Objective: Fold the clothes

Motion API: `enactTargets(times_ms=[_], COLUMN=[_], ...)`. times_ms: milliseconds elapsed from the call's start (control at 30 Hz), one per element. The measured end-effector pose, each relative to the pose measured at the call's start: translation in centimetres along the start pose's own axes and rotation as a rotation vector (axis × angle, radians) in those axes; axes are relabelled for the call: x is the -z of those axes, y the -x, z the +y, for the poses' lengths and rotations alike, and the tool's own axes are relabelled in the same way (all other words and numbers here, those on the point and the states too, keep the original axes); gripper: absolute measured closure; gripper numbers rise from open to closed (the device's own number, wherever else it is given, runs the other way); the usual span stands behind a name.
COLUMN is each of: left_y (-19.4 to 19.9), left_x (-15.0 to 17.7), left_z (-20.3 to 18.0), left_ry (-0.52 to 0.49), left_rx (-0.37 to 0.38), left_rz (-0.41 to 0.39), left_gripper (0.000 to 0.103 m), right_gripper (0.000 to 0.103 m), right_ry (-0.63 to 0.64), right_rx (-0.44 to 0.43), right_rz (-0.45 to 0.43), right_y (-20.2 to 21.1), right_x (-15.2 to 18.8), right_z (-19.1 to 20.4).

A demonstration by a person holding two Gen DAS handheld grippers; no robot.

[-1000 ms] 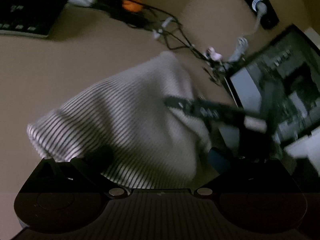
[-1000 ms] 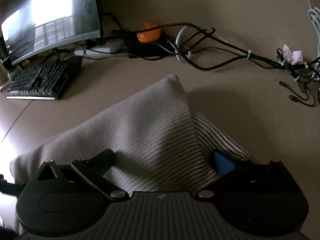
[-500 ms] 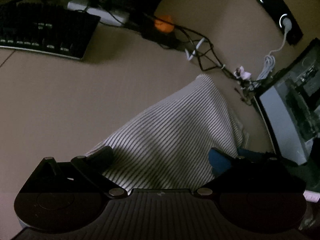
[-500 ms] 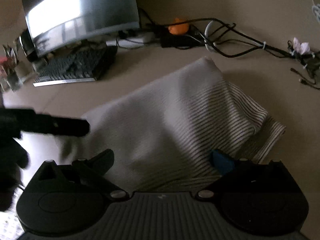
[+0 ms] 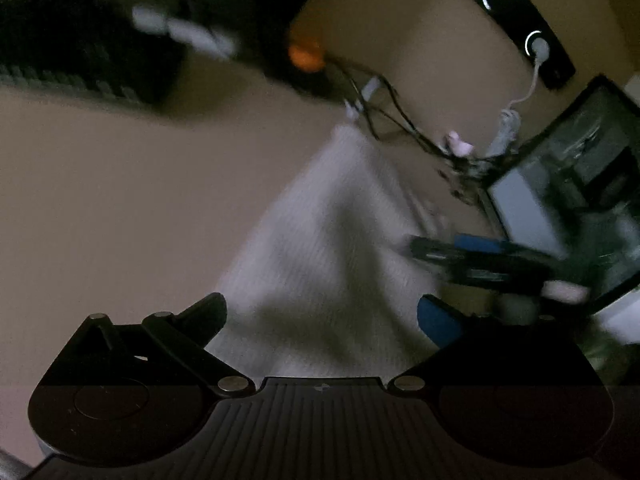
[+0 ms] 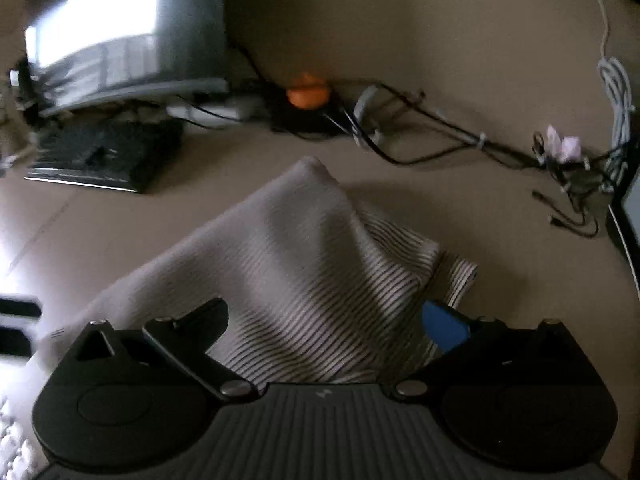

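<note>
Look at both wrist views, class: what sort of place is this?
Probably a desk or computer workstation, not a laundry room. A monitor and keyboard stand at the back beside tangled cables, and the striped garment lies on the tan desktop.

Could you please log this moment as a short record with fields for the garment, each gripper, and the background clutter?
garment: striped cloth, bunched and peaked on the beige table, one striped edge trailing right
left gripper: jaws wide apart, cloth between them
right gripper: jaws wide apart, cloth between them
grip: no pinch visible
behind cloth: keyboard, monitor, orange object, tangled cables
image quality: left view blurred
</note>
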State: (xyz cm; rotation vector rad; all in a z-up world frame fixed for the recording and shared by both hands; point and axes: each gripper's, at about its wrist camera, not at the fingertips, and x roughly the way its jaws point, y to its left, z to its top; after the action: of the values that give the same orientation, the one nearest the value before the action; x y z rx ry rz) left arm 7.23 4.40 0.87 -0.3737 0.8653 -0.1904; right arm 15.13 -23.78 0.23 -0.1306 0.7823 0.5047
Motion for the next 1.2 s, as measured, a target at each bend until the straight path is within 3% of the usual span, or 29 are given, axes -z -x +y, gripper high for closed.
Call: enactTargets(times_ms=[133, 200, 400, 467, 567, 667, 833, 1000, 1200], left_y=[-0.2, -0.7, -0.8, -0.8, -0.4, 0.0, 0.6, 0.5, 0.4], left_x=[0.8, 1.2, 1.4, 1.4, 1.6, 1.8, 2.2, 2.8, 3.6], left_z=[0.5, 0.9, 1.2, 0.9, 0.7, 0.6, 1.0, 1.4, 1.3], left_ry=[-0.085, -0.096, -0.095, -0.101, -0.106, -0.115, -0.123, -0.145, -0.240], left_rx=[-0.196, -0.251, -0.237, -0.234, -0.227, -0.220, -0.218, -0.217, -0.223], left_rz=[0.022, 0.042, 0.041, 0.039, 0.035, 0.035, 0.037, 0.054, 0.076], left_gripper=[0.000, 0.000, 0.000, 0.000, 0.000, 0.000, 0.000, 0.000, 0.000], right_gripper=[0.000, 0.000, 0.000, 0.000, 0.000, 0.000, 0.000, 0.000, 0.000], right_ry=[0.043, 0.064, 0.010, -0.093, -0.070, -0.006, 0.156, 0.209, 0.304], right_rx=[-0.038, -0.070, -0.059, -0.074, -0.073, -0.053, -0.008, 0.021, 0.066], right_rz=[-0.018, -0.001, 0.154, 0.149, 0.174, 0.174, 0.053, 0.088, 0.086], right_y=[2.1, 2.3, -0.7, -0.8, -1.0, -0.3, 3.4, 2.6, 3.9], right_x=[0.4, 1.1, 4.8, 5.5, 5.0, 4.5, 4.5, 6.6, 6.3], right_z=[1.3, 2.7, 4.4, 3.6, 3.8, 4.4, 6.0, 7.0, 8.5])
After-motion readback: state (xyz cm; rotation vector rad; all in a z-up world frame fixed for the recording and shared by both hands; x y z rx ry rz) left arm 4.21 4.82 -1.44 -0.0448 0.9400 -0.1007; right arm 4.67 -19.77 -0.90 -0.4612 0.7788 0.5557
